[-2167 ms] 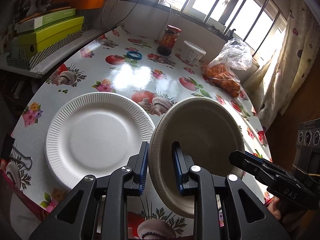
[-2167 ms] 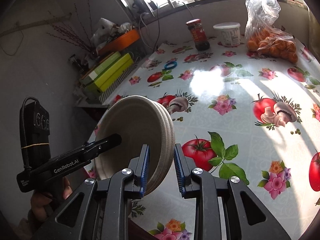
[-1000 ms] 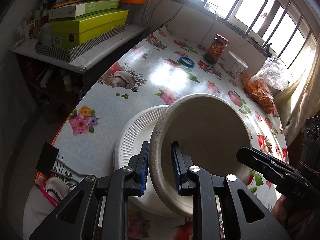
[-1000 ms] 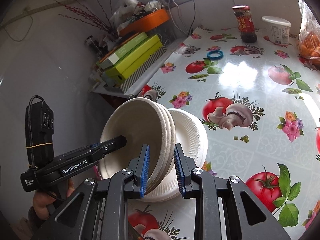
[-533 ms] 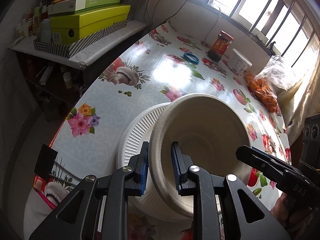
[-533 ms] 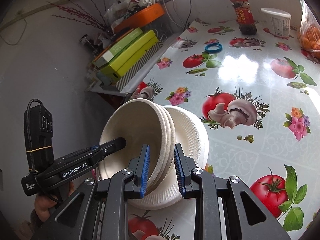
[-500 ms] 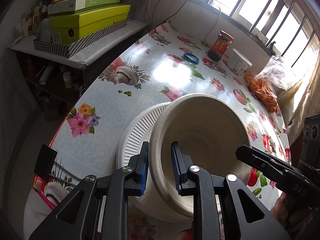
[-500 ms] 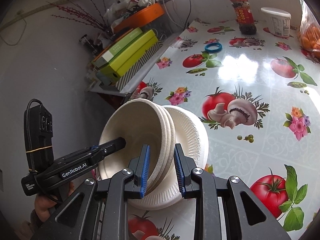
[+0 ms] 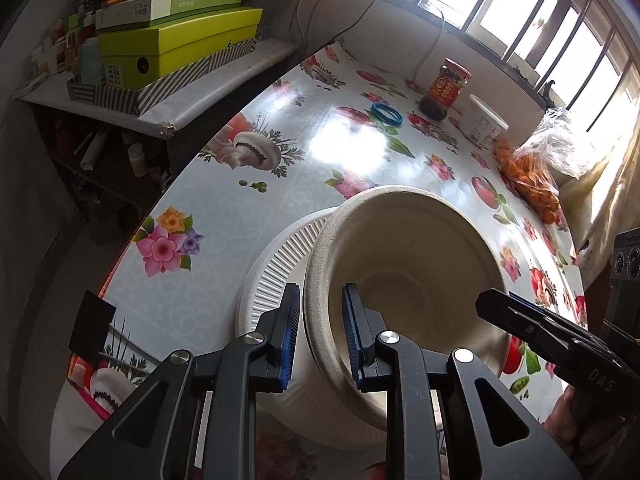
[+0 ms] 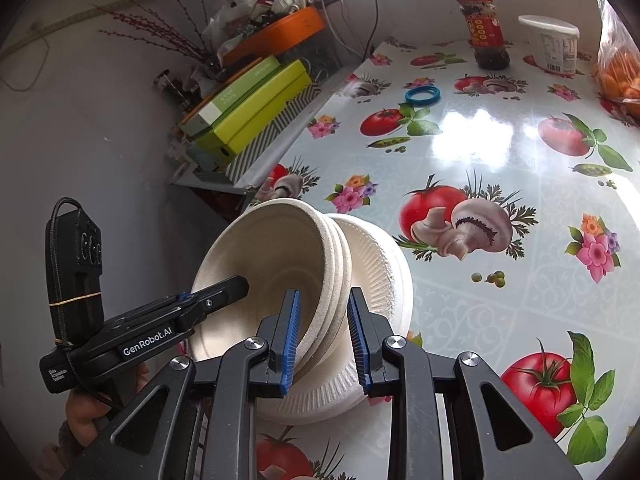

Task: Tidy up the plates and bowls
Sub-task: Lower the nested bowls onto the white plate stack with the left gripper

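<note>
- Left gripper [image 9: 320,334] clamped on the near rim of the stack of beige paper bowls [image 9: 404,264]; right gripper [image 10: 322,330] clamped on the opposite rim.
- Bowls tilted over the white ribbed paper plates [image 9: 276,268] on the table [image 9: 224,216].
- Right wrist view alone shows several nested bowl rims; left wrist view alone shows the window bars [image 9: 552,20].

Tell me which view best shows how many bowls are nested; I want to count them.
The right wrist view: the bowl stack shows its layered rims side-on there. The left wrist view looks into the bowl stack, so only the top rim shows.
</note>
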{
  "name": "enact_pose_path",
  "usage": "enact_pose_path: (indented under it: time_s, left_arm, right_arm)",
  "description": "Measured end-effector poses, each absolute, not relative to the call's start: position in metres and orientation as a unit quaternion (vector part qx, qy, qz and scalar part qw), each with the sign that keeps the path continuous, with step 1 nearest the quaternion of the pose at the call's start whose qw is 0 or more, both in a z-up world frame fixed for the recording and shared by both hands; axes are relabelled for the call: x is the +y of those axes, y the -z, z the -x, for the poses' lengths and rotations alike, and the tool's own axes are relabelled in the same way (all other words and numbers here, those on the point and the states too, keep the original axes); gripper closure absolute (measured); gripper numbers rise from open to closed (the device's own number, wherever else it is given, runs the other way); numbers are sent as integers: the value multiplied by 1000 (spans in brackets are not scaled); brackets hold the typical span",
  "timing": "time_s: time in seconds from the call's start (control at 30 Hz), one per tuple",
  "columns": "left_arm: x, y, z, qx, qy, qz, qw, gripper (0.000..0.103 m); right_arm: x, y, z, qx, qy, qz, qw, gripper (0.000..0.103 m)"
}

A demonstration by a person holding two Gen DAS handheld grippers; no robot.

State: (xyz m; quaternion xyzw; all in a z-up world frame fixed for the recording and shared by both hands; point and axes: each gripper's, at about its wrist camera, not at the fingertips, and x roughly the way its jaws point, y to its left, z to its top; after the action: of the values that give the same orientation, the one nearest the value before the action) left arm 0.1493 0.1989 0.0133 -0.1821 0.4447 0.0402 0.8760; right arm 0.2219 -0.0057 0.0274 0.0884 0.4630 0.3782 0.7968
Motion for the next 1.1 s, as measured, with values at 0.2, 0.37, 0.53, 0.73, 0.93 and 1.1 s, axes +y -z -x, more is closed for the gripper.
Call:
enact_pose_path:
  time_s: [0.2, 0.37, 0.53, 0.73, 0.93, 1.1]
  left_arm:
    - [200, -14, -149, 443, -39, 181, 877, 79]
    - [201, -15, -148, 439, -37, 183, 879, 63]
    - [203, -14, -146, 438, -39, 189, 878, 63]
    - [203, -17, -142, 432, -41, 191, 880, 63]
    - [205, -21, -135, 422, -43, 191, 885, 63]
    - [205, -29, -125, 406, -48, 186, 893, 63]
  right_arm:
    - [-5, -27, -222, 462, -374, -85, 800, 77]
    - [-6, -27, -221, 461, -376, -92, 799, 64]
    - [-7, -28, -220, 456, -374, -91, 802, 63]
    - [-10, -30, -215, 449, -372, -93, 807, 60]
    - [-16, -33, -209, 439, -364, -90, 817, 56]
    - [-22, -39, -203, 422, -358, -81, 829, 54]
